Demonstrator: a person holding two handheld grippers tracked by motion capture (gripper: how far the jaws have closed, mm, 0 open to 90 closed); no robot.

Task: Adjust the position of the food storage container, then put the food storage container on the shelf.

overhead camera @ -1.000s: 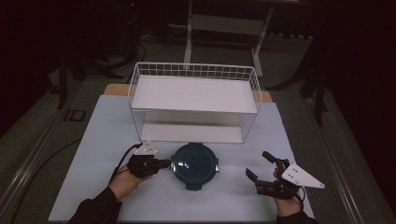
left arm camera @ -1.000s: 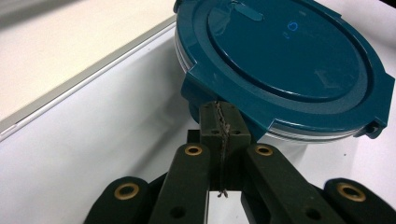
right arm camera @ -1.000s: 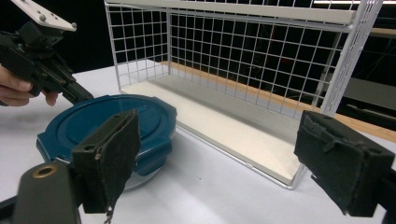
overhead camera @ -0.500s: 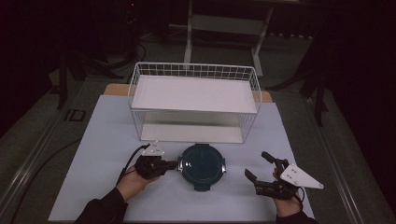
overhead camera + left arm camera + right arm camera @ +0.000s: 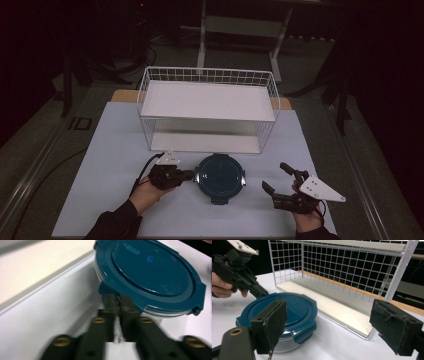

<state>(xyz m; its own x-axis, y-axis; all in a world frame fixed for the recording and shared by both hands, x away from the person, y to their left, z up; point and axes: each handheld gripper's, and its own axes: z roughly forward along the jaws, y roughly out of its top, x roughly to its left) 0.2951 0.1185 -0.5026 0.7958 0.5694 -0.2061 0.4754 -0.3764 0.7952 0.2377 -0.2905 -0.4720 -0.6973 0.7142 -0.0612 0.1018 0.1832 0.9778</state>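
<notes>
A round container with a dark teal clip-on lid sits on the white table, just in front of the wire rack. My left gripper is shut, and its tips press against the lid's left clip tab. In the left gripper view the lid lies just beyond the closed tips. My right gripper is open a short way right of the container, with nothing between its pads. In the right gripper view the container lies ahead left, with the left gripper at its far side.
A white wire rack with a solid shelf on top stands across the middle of the table, its open front facing me. In the right gripper view its mesh side stands close behind the container. The surroundings are dark.
The left gripper has moved right with its shut tips against the container, and the container has slid a little to the right. The right gripper has barely moved.
</notes>
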